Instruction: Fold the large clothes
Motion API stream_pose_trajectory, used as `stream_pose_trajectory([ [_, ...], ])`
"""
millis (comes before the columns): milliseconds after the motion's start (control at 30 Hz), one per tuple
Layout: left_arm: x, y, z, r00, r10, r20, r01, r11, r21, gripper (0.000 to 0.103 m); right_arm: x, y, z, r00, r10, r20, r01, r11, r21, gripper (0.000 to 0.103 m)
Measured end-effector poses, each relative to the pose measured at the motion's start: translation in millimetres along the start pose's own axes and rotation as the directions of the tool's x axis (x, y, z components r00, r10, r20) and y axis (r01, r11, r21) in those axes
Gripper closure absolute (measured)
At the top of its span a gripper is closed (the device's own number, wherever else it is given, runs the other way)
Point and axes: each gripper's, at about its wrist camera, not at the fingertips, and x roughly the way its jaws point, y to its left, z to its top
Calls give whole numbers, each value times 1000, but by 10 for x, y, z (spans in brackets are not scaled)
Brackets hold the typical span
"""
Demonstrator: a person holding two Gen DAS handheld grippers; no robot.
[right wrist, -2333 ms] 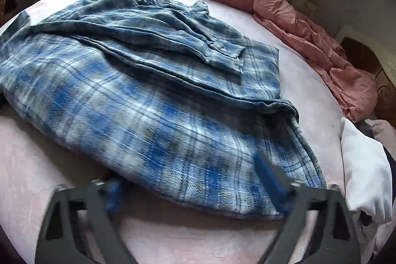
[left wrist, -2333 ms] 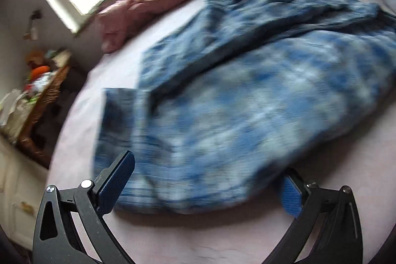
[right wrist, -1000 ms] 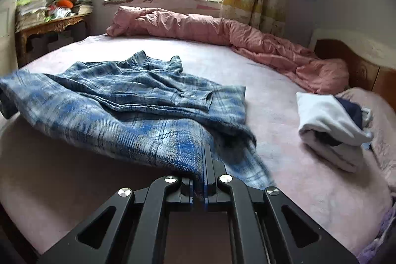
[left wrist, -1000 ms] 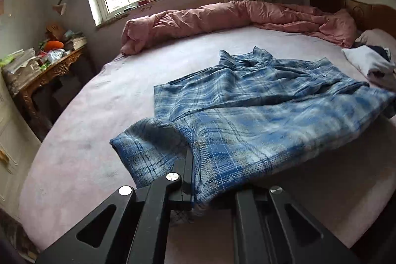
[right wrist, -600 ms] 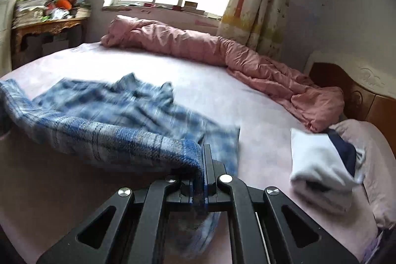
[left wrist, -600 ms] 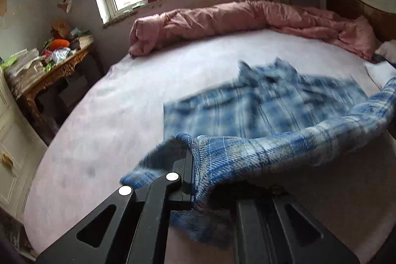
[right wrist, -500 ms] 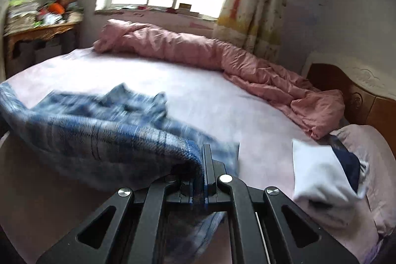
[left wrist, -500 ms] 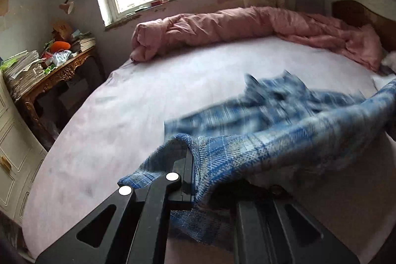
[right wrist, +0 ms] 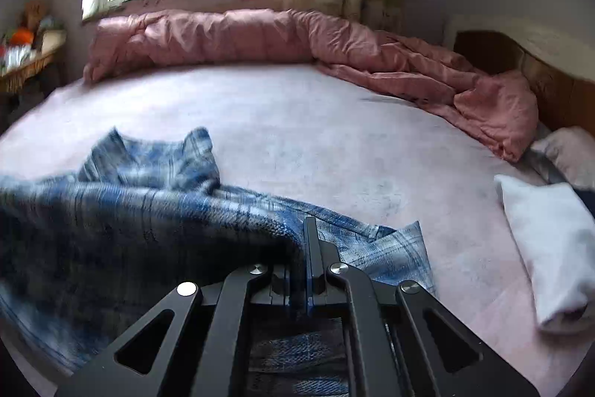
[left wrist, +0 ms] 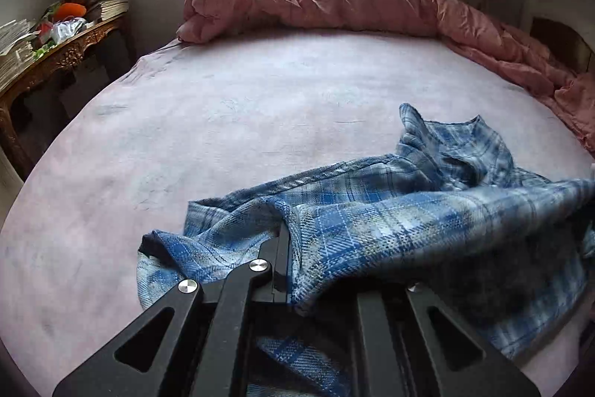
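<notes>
A blue plaid shirt (left wrist: pixel 409 211) lies on the pink bed (left wrist: pixel 260 121), its collar toward the far side. My left gripper (left wrist: pixel 286 237) is shut on the shirt's hem at the left, and the cloth drapes over its right finger. In the right wrist view my right gripper (right wrist: pixel 306 233) is shut on the hem of the plaid shirt (right wrist: pixel 130 211) at the other end. The hem edge hangs lifted between the two grippers, doubled over the shirt's upper part. The collar (right wrist: pixel 156 155) shows beyond the fold.
A rumpled pink duvet (left wrist: pixel 334 6) runs along the far edge of the bed under the window and down the right side. A folded white garment (right wrist: pixel 550 240) lies on the bed at the right. A cluttered wooden side table (left wrist: pixel 55 43) stands at the left.
Both grippers closed on the shirt's hem, lifted it off the bed and carried it away from me over the shirt toward the collar. The shirt now lies doubled.
</notes>
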Motion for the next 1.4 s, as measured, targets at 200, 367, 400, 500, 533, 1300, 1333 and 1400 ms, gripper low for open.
stream_pose_trajectory([
  [200, 60, -108, -88, 992, 50, 120, -56, 997, 51, 95, 157, -138, -10, 996, 77, -37, -74, 994, 78, 97],
  [367, 16, -69, -153, 991, 45, 127, -54, 996, 73, 42, 110, -244, -40, 993, 115, -36, -110, 986, 126, 82],
  [400, -36, -32, -173, 991, 21, 135, -30, 997, 65, 32, 82, -271, -46, 994, 108, -31, -103, 986, 131, 76],
  [500, -253, 33, -257, 986, 12, 168, -20, 999, 46, 25, -18, -362, -43, 995, 99, -1, -98, 982, 161, 49],
  [533, -342, 39, -282, 983, -1, 183, -9, 999, 51, 25, -56, -389, -32, 994, 113, 7, -113, 979, 170, 48],
  [1300, -242, 346, -301, 963, 201, 179, -191, 979, -72, 8, -136, -363, -254, 995, -53, -89, 45, 995, -86, 16],
  [1333, -242, 365, -299, 968, 177, 178, -167, 983, -71, 8, -120, -479, -252, 995, -21, -100, 18, 999, -32, 16],
  [1400, -181, 369, -300, 982, 109, 155, -101, 993, -57, 8, -70, -675, -264, 990, 81, -118, -75, 995, 58, 17],
])
